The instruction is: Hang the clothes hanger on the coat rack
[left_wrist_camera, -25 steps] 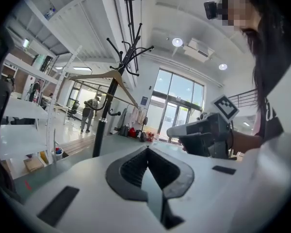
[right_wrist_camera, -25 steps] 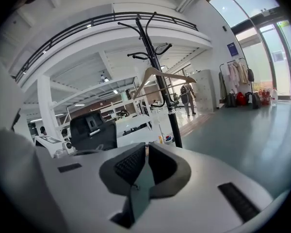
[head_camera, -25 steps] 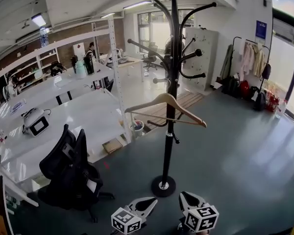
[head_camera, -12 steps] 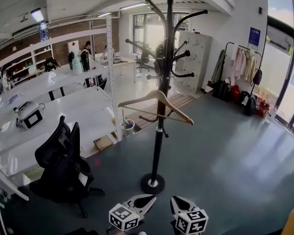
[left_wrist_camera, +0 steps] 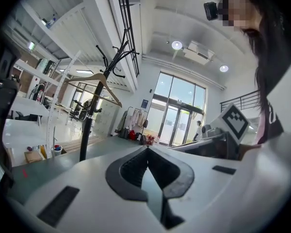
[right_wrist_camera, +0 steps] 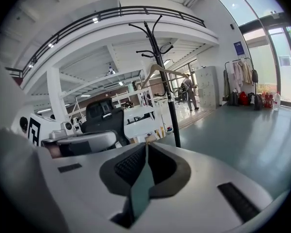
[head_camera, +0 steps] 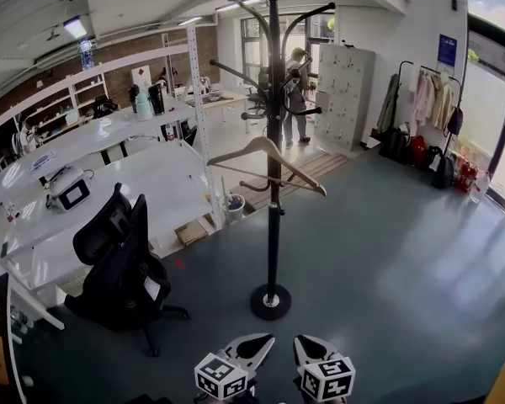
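A black coat rack (head_camera: 273,183) stands on a round base (head_camera: 270,301) on the grey floor. A wooden clothes hanger (head_camera: 265,160) hangs from one of its lower arms, tilted down to the right. My left gripper (head_camera: 265,342) and right gripper (head_camera: 305,342) sit side by side low in the head view, short of the base, both shut and empty. In the left gripper view the left gripper (left_wrist_camera: 146,149) has the rack (left_wrist_camera: 88,115) and hanger (left_wrist_camera: 94,80) far off to its left. In the right gripper view the rack (right_wrist_camera: 167,98) and hanger (right_wrist_camera: 160,70) stand ahead of the right gripper (right_wrist_camera: 146,145).
A black office chair (head_camera: 118,259) stands left of the rack, by long white desks (head_camera: 84,217) with shelving. A person (head_camera: 299,95) stands behind the rack near white lockers (head_camera: 347,95). A clothes rail (head_camera: 425,103) with garments and bags is at the far right.
The head view has shifted, so the rack's base now sits a little higher. A person now shows behind the rack. Both grippers stay shut and empty; the hanger stays on the rack.
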A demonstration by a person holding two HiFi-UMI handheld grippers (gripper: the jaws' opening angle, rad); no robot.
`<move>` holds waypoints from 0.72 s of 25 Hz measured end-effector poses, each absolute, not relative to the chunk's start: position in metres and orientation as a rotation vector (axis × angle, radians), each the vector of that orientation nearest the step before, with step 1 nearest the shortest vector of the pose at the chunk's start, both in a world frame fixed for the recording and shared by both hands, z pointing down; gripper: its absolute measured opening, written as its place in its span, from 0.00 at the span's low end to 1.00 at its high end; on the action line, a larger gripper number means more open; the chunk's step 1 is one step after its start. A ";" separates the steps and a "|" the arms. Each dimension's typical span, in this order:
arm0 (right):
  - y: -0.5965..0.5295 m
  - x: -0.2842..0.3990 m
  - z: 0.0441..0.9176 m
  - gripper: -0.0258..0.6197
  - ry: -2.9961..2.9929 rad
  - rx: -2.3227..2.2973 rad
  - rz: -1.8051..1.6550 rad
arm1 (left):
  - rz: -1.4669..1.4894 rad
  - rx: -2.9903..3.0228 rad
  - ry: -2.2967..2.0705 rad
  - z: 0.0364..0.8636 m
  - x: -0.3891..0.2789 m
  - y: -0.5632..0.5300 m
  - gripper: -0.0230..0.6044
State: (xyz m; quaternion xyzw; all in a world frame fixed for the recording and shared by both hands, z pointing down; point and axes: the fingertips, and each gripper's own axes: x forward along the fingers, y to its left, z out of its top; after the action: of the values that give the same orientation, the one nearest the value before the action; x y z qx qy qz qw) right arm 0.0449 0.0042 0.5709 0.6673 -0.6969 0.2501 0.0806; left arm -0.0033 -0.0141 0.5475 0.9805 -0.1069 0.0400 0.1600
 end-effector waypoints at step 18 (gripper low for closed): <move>0.043 0.057 0.572 0.06 -2.157 1.881 0.717 | 0.067 2.806 -0.441 0.539 0.019 0.029 0.04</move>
State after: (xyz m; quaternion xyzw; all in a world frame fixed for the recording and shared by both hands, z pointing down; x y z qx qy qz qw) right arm 0.0571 0.0433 0.5720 0.6347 -0.7277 0.2418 0.0957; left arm 0.0192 0.0288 0.5387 0.9765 -0.1535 0.0235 0.1494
